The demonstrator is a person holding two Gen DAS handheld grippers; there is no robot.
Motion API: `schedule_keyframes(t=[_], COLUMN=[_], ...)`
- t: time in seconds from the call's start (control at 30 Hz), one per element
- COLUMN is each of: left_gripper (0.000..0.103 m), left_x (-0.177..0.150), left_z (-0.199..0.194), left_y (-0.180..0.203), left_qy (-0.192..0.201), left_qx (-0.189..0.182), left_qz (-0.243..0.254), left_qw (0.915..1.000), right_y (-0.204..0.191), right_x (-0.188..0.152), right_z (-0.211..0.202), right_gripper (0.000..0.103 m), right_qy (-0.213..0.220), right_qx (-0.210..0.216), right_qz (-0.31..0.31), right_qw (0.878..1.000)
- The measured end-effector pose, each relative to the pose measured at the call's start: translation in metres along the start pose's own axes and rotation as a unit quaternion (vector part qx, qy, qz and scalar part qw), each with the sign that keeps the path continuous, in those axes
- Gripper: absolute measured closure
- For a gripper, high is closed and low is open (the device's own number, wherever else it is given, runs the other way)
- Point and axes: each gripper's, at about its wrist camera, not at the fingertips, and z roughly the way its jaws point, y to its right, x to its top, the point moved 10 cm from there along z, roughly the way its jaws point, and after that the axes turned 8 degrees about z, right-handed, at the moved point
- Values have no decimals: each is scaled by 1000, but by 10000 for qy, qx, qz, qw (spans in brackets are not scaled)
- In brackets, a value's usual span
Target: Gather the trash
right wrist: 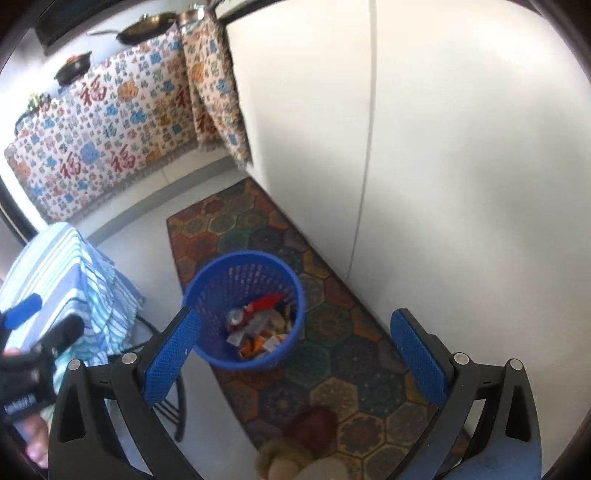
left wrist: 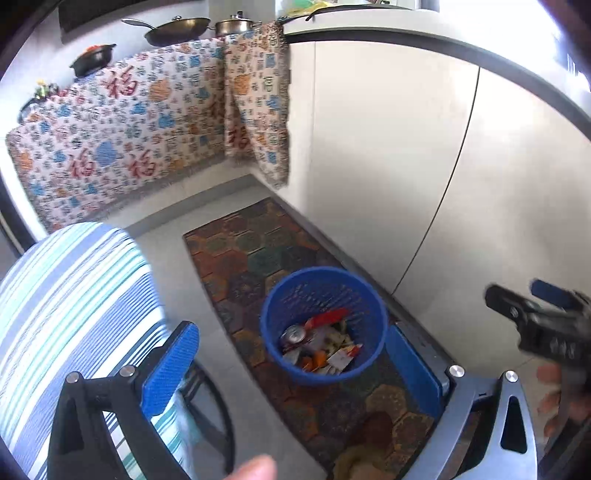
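both grippers hung above the floor with jaws spread wide and nothing between the blue pads. the left gripper (left wrist: 291,369) looked down on the bin, and the right gripper (right wrist: 295,354) did the same from a spot just to its right; each showed at the edge of the other's view. a blurred slipper (right wrist: 310,432) with a reddish top lay on the rug at the near edge of the picture.

the bin (left wrist: 324,325) was a round blue plastic basket with a perforated wall, standing upright on the rug (right wrist: 332,332) near the white cabinet (left wrist: 406,166). the trash (left wrist: 319,345) lay in its bottom, well below the rim: a crushed silver can with red on it, a red wrapper slanting against the wall, white and orange scraps of packaging, and some yellowish bits too small to name. the rug was patterned in dark hexagons of orange, green and blue.

to the left stood a table under a striped cloth (left wrist: 70,314) in blue, teal and white. farther off, a cloth (left wrist: 122,133) printed with red characters hung down a counter, and pans (left wrist: 177,29) sat on top.
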Motion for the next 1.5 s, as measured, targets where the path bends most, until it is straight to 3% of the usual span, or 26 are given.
schedule_keyframes(t=[0.1, 0.23, 0.37, 0.6, 0.9, 1.5], left_gripper=[0, 0, 0, 0, 0, 0], left_x=[-13, -20, -23, -24, -25, -31], left_z=[-14, -21, -20, -20, -14, -7], left_y=[3, 4, 8, 11, 4, -3], left_qy=[-87, -137, -163, -147, -209, -263], left_qx=[-181, -99, -99, -72, -10, 40], left_qz=[26, 4, 94, 169, 60, 43], left_qw=[9998, 9999, 9998, 9997, 9998, 9996], right_y=[9, 1, -14, -29, -37, -39], right_x=[-26, -43, -42, -45, -50, -54], right_z=[-10, -23, -35, -38, -37, -32], right_gripper=[0, 0, 0, 0, 0, 0], right_qy=[-10, 33, 308, 410, 242, 98], right_qx=[-71, 47, -139, -49, 232, 300], right_qz=[169, 66, -416, -687, -709, -670], right_qw=[9998, 10000, 9986, 9968, 9969, 9973])
